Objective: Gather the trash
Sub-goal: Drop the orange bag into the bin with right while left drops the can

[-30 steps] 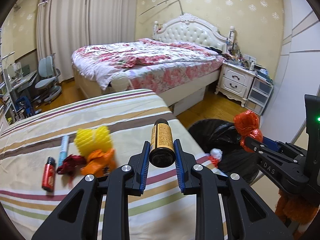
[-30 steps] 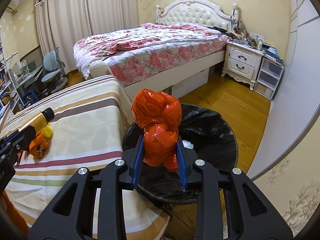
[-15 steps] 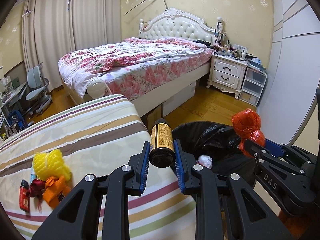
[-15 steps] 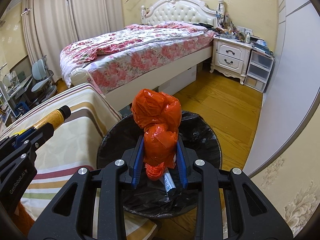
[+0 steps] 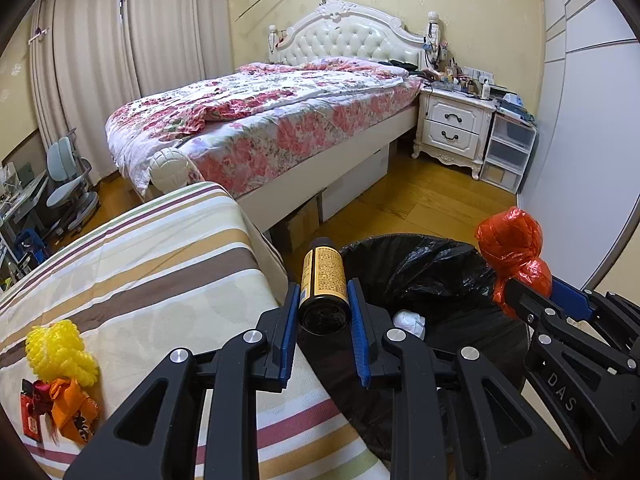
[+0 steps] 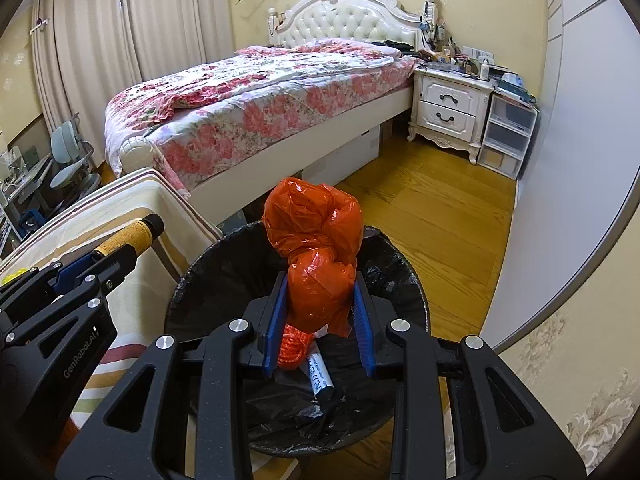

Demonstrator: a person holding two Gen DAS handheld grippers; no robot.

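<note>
My left gripper (image 5: 322,304) is shut on a brown bottle with a yellow label (image 5: 322,280), held at the left rim of the black-lined trash bin (image 5: 420,264). My right gripper (image 6: 319,300) is shut on a knotted orange plastic bag (image 6: 316,240), hanging over the open bin (image 6: 224,264). Inside the bin lie a white crumpled wad (image 5: 408,320), a blue-and-white tube (image 6: 320,376) and orange netting (image 6: 292,346). On the striped table (image 5: 160,280) remain a yellow net (image 5: 60,348), an orange wrapper (image 5: 72,408) and a red lighter (image 5: 30,412).
A floral bed (image 5: 280,112) stands behind the table, with a white nightstand (image 5: 452,128) and plastic drawers (image 5: 508,156) to its right. Wooden floor (image 6: 432,208) lies beyond the bin. A desk chair (image 5: 68,184) is at far left, and a pale wall (image 6: 580,160) on the right.
Both grippers have moved rightward off the table toward the bin. The bottle now sits at the bin's rim and the orange bag hangs over its opening. Both grips are unchanged.
</note>
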